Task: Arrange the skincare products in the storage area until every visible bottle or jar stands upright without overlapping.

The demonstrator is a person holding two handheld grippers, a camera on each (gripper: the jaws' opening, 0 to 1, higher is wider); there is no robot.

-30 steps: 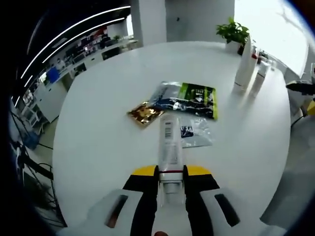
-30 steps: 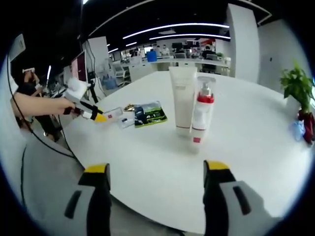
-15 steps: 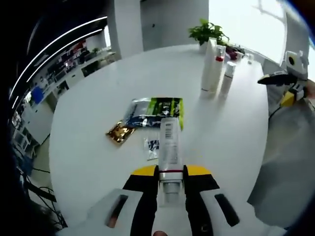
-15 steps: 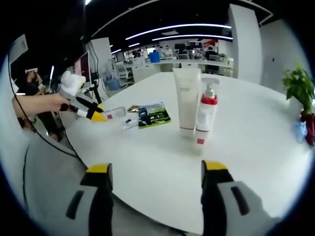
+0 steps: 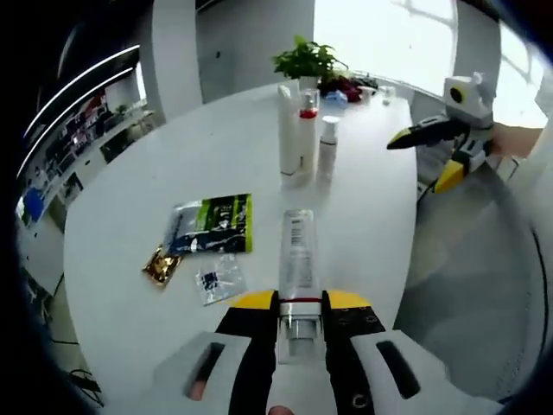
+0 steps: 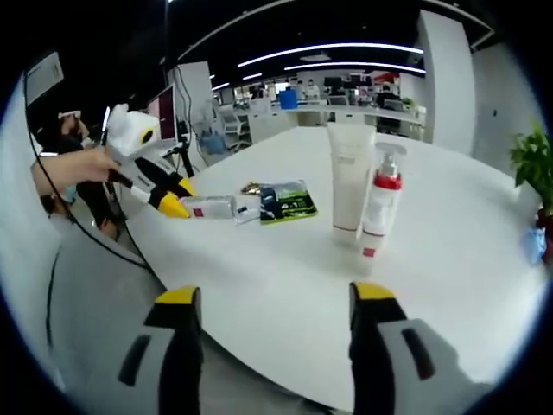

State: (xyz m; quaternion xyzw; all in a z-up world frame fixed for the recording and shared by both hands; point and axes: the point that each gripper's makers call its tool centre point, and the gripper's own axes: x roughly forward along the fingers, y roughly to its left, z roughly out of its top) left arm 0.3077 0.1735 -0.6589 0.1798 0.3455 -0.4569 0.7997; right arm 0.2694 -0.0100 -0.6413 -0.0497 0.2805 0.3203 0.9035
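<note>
The left gripper (image 5: 301, 322) is clamped on the capped end of a tube (image 5: 298, 255), held level above the table (image 5: 121, 294). It looks light, soft and slick; grip near the stiff cap. The right gripper (image 6: 268, 298) hangs wide open, holding nothing, before two upright bottles (image 6: 365, 201).

No readable text anywhere. Barcode and fine print on the clear tube (image 5: 298, 259), too blurred to make out. Print on the green-and-black sachet (image 5: 213, 224) near the table's middle, illegible. Faint lettering on the white tube (image 6: 349, 181) and a red label patch on the pump bottle (image 6: 378, 212), unreadable.
</note>
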